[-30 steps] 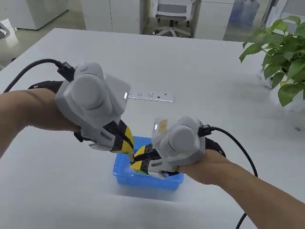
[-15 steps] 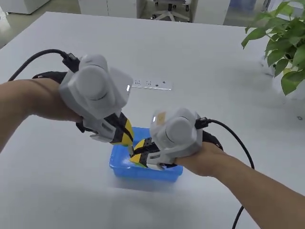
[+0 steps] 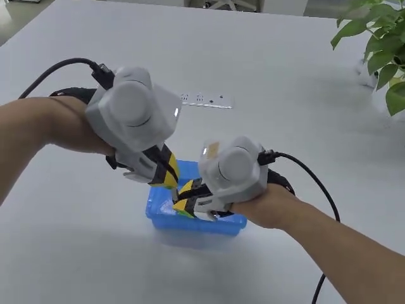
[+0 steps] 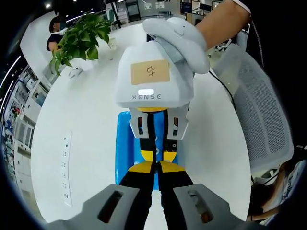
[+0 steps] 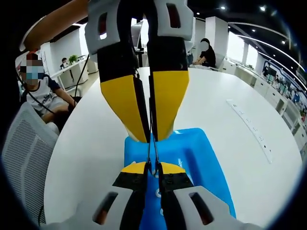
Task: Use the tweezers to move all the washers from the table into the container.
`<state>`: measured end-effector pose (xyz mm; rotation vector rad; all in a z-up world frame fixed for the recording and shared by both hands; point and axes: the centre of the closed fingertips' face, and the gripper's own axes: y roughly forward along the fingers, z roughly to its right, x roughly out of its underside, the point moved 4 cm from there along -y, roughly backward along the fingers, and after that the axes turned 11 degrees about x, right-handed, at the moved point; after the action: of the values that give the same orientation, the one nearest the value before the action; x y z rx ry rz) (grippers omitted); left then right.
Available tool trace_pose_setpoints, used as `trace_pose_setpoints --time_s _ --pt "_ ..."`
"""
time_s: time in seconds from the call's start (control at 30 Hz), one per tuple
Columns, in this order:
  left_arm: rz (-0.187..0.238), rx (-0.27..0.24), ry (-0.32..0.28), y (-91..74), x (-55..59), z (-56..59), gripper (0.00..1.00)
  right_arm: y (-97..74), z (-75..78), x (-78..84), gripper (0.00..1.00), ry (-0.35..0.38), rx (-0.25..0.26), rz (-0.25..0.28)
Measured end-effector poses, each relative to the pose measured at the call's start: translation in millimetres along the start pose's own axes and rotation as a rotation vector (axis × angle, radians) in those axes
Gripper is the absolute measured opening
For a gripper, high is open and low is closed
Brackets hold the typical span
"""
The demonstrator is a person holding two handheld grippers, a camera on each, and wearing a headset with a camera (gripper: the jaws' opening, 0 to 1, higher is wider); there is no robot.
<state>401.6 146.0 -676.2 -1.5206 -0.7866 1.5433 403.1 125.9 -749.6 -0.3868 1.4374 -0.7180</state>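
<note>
The left hand-held gripper (image 3: 166, 179) and the right hand-held gripper (image 3: 183, 206) meet tip to tip over the blue container (image 3: 159, 214), which sits on the white worktop (image 3: 285, 95) toward 6 o'clock in the head view.

In the right gripper view, the right hand-held gripper (image 5: 152, 171) has its jaws pressed together on the near end of the thin dark tweezers (image 5: 149, 139). The tweezers run toward 12 o'clock, between the yellow pads of the left one, which close on them from both sides above the container (image 5: 201, 158).

In the left gripper view, its own jaws (image 4: 156, 165) are pressed nearly shut.

A power strip (image 3: 205, 100) lies at 12 o'clock from the container, and a plant (image 3: 380, 57) stands at 2 o'clock.
</note>
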Motion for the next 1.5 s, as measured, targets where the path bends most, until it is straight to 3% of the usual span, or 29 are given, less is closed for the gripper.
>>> trace_pose_setpoints --time_s 0.63,1.1,1.5 --pt "-0.017 0.018 0.004 6.2 2.1 -9.8 0.08 3.9 3.1 6.3 0.11 0.059 -0.037 -0.010" --pt "-0.014 0.016 0.003 0.4 -0.6 -5.8 0.08 -1.7 1.4 2.6 0.11 0.050 -0.035 0.004" --pt "0.005 -0.013 0.016 -19.4 -14.1 4.4 0.07 -20.8 3.2 -12.8 0.09 -0.007 0.013 0.044"
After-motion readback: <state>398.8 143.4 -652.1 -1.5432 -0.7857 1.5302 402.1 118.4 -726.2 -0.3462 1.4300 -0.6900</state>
